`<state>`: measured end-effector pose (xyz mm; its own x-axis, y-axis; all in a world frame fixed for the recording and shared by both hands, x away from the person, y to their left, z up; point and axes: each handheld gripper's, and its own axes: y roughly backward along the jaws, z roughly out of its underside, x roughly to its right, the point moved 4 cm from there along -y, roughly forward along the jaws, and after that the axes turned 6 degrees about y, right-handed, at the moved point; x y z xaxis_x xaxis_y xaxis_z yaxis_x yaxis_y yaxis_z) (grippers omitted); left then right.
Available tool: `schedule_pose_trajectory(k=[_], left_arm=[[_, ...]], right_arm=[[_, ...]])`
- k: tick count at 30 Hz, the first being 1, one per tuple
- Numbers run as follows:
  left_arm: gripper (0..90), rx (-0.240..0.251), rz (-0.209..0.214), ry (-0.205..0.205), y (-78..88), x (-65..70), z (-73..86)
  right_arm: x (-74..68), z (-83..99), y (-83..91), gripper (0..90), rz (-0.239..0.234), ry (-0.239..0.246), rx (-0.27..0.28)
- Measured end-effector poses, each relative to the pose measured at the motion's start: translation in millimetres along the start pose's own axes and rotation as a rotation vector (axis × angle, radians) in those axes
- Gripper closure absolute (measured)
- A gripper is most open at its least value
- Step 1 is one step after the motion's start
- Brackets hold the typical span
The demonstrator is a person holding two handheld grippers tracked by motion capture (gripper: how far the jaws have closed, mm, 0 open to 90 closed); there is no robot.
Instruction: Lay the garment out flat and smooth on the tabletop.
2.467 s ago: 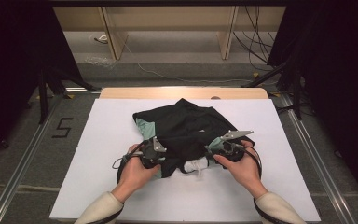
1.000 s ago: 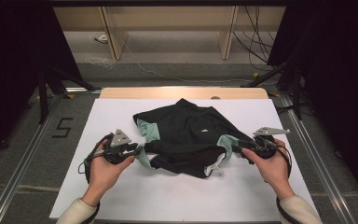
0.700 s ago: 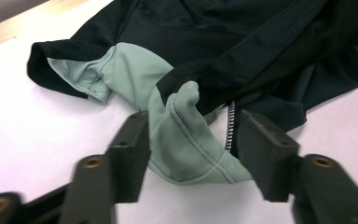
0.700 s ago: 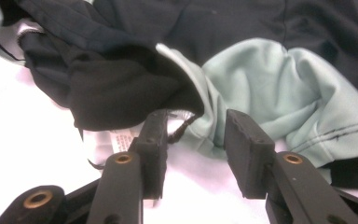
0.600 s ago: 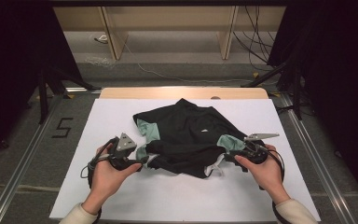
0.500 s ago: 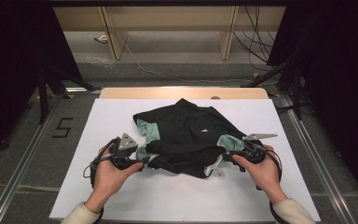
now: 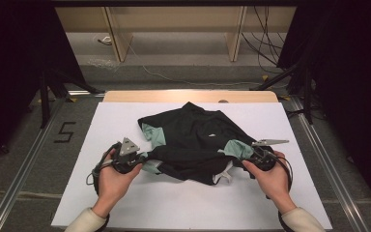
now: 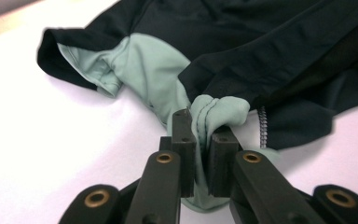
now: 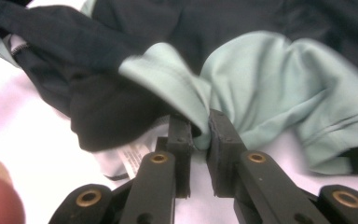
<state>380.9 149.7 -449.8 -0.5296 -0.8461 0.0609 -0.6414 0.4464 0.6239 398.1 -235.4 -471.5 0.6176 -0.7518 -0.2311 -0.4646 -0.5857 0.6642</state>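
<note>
Two grippers are working the black garment, which is lying crumpled on the white table cover, nearer its far edge than its near one. I'm pinching with my left gripper at the garment's left side, its jaws having just been closing, and they're now pressing a bunched fold of the mint-green cuff between the pads. My right gripper is biting at the garment's right side, jaws likewise just closing, now clamping the edge of the other mint-green panel. Just left of that grip, a white care label is peeking out from under the black fabric.
</note>
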Motion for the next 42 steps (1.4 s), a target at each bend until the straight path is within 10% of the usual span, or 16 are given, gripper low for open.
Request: schedule_pose_trajectory(k=[12, 20, 35, 42], left_arm=[[84.0, 0.092, 0.005, -0.056, 50.7, 10.0, -13.0], [83.7, -0.067, 0.108, -0.109, 52.4, 24.2, 28.0], [83.3, -0.183, 0.145, -0.166, 82.2, 26.9, 68.5], [69.3, -0.275, 0.242, -0.228, 86.6, 36.0, 75.3]], right_arm=[[-16.9, 2.4, 54.9, 86.7, 0.035, 0.090, 0.007], [-24.1, 40.2, 66.3, 86.7, -0.069, 0.101, -0.197], [-76.0, 45.6, 93.1, 86.6, -0.313, 0.202, -0.225], [-85.2, 61.6, 91.1, 83.9, -0.435, 0.245, -0.402]])
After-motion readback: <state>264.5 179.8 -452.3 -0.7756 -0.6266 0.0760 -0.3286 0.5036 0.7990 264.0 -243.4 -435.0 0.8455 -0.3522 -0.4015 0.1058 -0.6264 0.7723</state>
